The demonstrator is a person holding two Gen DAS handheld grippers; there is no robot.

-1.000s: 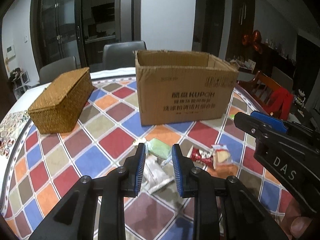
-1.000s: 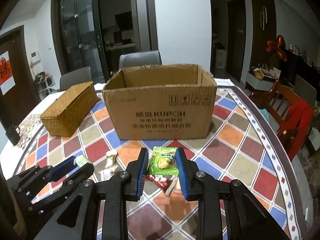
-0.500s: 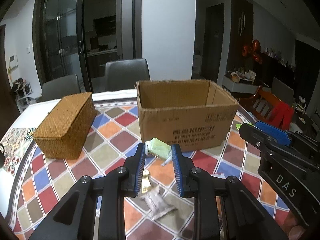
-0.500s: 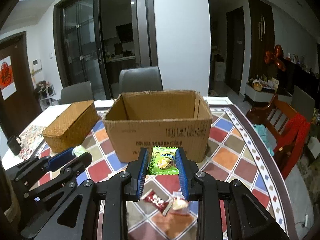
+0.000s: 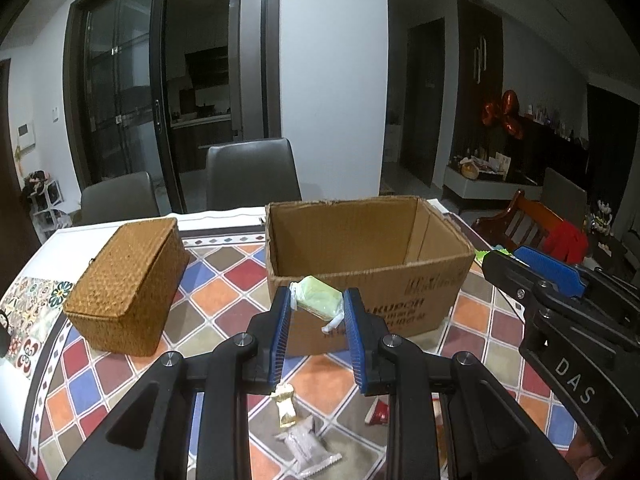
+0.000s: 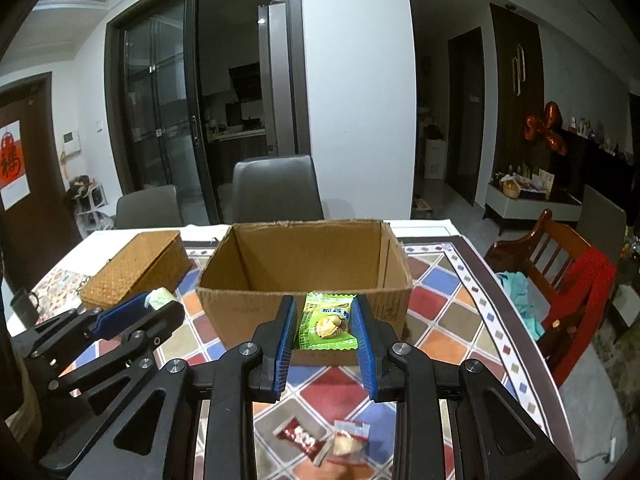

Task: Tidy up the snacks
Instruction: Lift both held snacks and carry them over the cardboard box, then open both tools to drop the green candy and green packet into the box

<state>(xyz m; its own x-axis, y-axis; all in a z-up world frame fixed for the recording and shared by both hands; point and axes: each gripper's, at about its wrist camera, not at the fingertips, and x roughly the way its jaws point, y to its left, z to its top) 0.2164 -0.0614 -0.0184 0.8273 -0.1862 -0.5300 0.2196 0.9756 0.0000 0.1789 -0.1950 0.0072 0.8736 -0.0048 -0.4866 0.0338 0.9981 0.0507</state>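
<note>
My left gripper (image 5: pixel 316 300) is shut on a pale green wrapped snack (image 5: pixel 318 301), held above the table just before the near rim of the open cardboard box (image 5: pixel 360 240). My right gripper (image 6: pixel 325 312) is shut on a bright green durian snack packet (image 6: pixel 326 322), also raised in front of the box (image 6: pixel 304 256). The box interior looks empty where visible. Loose snacks lie on the table below: a yellow one (image 5: pixel 285 400), a clear-wrapped one (image 5: pixel 306 446), a red one (image 6: pixel 300 436) and a pale one (image 6: pixel 348 442).
A woven wicker box (image 5: pixel 128 280) with its lid shut stands left of the cardboard box. The chequered tablecloth (image 5: pixel 224 292) covers the round table. Grey chairs (image 5: pixel 252 176) stand behind it, a wooden chair (image 6: pixel 560 264) to the right. A dark mug (image 6: pixel 24 306) sits far left.
Both grippers have risen from the table with their snacks and now look over the box's near rim into it. The loose snacks stay below.
</note>
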